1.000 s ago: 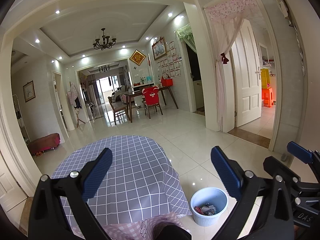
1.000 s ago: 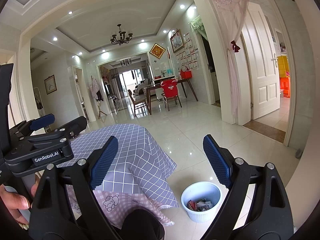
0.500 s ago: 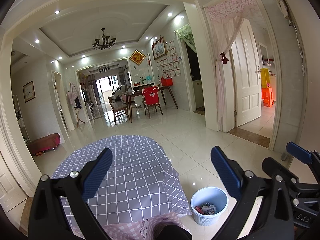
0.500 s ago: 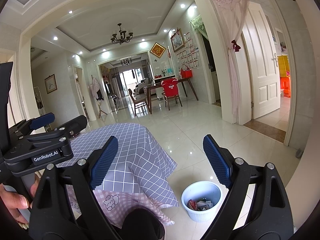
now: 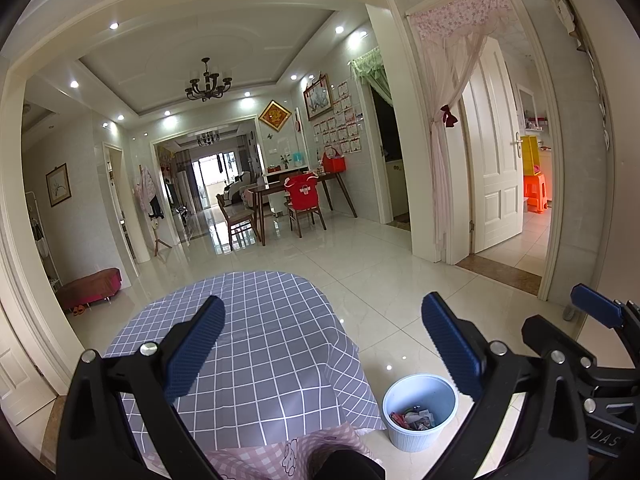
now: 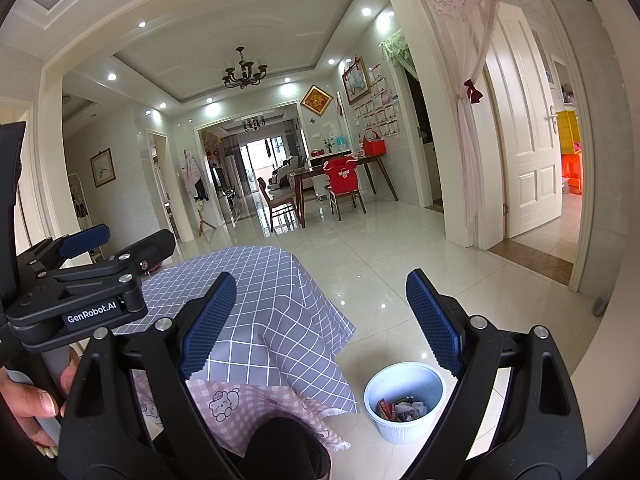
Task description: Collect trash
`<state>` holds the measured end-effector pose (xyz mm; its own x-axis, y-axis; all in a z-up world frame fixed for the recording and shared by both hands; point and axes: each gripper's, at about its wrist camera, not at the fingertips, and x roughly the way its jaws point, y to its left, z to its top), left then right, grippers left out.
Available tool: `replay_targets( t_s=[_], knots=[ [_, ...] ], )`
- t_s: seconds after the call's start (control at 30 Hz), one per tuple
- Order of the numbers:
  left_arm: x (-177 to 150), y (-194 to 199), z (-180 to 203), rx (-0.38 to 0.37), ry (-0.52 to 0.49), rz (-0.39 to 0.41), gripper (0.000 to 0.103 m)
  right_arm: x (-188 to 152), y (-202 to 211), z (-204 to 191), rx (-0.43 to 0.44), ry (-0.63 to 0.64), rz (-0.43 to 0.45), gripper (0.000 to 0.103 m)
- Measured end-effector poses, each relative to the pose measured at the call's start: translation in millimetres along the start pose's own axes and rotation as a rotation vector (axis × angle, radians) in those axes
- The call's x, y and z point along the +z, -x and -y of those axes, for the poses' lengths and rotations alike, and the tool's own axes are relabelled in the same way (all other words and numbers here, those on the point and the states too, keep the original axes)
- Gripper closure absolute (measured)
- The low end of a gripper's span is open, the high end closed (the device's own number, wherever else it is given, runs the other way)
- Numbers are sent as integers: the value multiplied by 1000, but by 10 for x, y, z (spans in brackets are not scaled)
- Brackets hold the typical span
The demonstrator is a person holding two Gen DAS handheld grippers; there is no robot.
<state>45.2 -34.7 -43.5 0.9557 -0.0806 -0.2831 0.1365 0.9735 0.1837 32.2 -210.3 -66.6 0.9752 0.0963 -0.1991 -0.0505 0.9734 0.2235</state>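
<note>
Both of your claws are spread wide and hold nothing: the left claw (image 5: 320,344) fills the lower part of its frame over the bench (image 5: 256,344), and the right claw (image 6: 320,320) hangs in the lower middle of its frame, with the bench at centre left and the bin (image 6: 404,400) at lower right. The bin stands on the floor (image 6: 400,280) just beside the hanging edge of the grey checked cloth (image 6: 280,312), and the trash (image 6: 400,408) you can make out lies inside it as a small heap of wrappers. No loose trash shows on the bench top or on the shining tiles, so the task looks close to done, or else the next piece lies outside both views. The risk from here is mostly one of reach: if you go down toward the bin, a finger could catch the cloth edge or the pink cloth (image 6: 240,404) under it and drag them, or knock the light bin over and spill the heap. The two claws also sit near each other, the left one showing at the left edge of the right view, so a quick swing could knock them together. Hidden from you are the near part of the bench, covered by the claw bodies, the floor beneath the cloth, and the far side of the bin.
</note>
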Motion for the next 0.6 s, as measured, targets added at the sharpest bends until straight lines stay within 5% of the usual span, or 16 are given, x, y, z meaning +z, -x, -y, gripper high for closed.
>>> replay_targets(
  t_s=[0.6],
  knots=[
    [-38, -23, -74, 8, -3, 0, 6, -71, -35, -77, 6, -3, -5, 18]
  ],
)
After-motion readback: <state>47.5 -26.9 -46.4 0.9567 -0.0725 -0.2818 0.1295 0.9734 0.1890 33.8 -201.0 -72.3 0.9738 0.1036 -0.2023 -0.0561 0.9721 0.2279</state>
